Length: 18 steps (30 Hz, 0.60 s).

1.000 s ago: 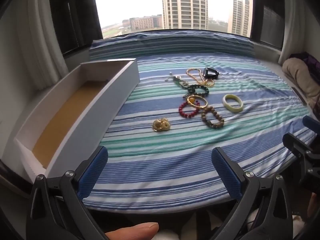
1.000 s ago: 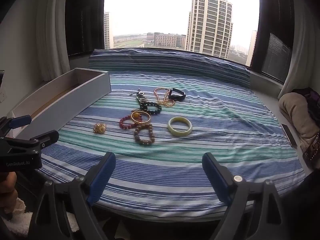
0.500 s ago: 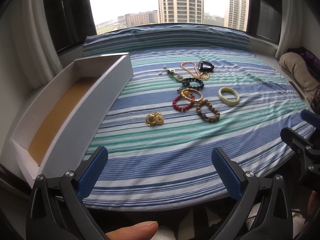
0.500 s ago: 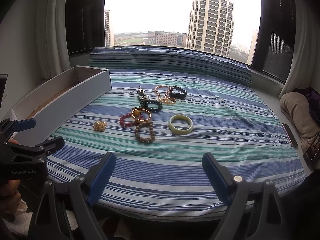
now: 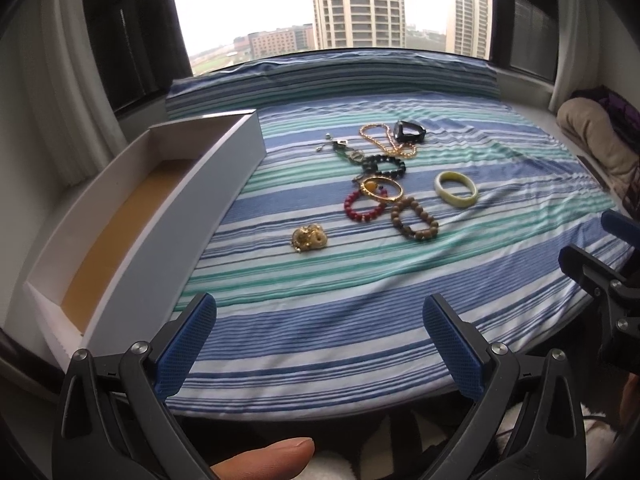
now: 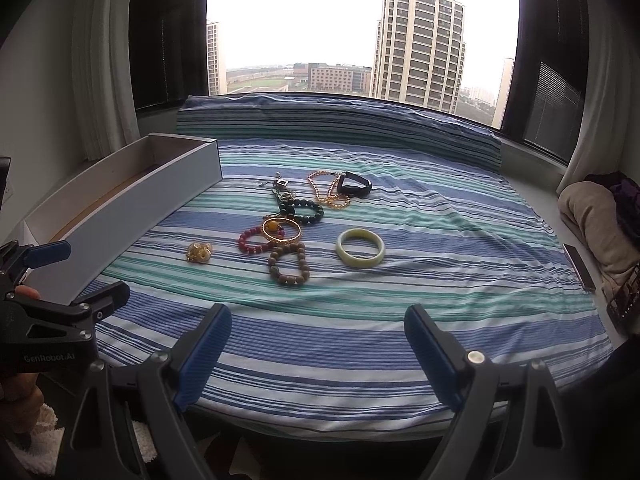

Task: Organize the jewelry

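Observation:
Jewelry lies loose on a striped cloth: a gold charm, a red bead bracelet, a gold bangle, a brown bead bracelet, a pale green bangle, a dark bead bracelet, a gold chain and a black band. A long white box with a tan floor stands empty at the left. My left gripper is open at the cloth's near edge. My right gripper is open too, well short of the pale green bangle.
The striped cloth covers a table by a window, with a folded striped roll along the back. Beige fabric is piled at the right. A dark flat item lies by the right edge.
Both grippers drew slightly back and up from the jewelry; the pieces and the box look a little farther away. Nothing on the cloth moved, and both stay open.

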Tool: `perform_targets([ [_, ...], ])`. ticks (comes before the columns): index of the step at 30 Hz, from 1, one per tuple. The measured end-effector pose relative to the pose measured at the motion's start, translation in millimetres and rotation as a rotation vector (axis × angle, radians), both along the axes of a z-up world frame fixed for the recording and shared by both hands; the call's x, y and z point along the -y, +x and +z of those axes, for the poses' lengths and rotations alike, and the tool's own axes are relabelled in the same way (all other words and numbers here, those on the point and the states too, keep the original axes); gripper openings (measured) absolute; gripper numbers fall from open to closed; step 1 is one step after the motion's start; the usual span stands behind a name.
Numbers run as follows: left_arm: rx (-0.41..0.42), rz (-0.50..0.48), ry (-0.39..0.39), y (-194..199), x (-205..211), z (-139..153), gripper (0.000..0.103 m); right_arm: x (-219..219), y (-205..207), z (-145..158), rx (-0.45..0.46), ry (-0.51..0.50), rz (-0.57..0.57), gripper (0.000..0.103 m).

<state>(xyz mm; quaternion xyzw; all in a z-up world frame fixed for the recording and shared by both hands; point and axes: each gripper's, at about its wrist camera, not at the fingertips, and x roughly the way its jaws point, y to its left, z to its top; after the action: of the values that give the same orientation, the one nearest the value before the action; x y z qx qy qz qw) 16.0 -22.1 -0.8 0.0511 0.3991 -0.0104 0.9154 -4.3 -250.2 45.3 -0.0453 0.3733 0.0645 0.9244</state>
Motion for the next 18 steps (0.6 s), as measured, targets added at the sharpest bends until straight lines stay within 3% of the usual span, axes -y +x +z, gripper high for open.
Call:
perform_targets([
  [18,-0.015,0.006,-0.016,-1.5,-1.3,-5.5,0.103,1.5,-0.6,-1.4,0.001,0.0,-0.009,0.09],
])
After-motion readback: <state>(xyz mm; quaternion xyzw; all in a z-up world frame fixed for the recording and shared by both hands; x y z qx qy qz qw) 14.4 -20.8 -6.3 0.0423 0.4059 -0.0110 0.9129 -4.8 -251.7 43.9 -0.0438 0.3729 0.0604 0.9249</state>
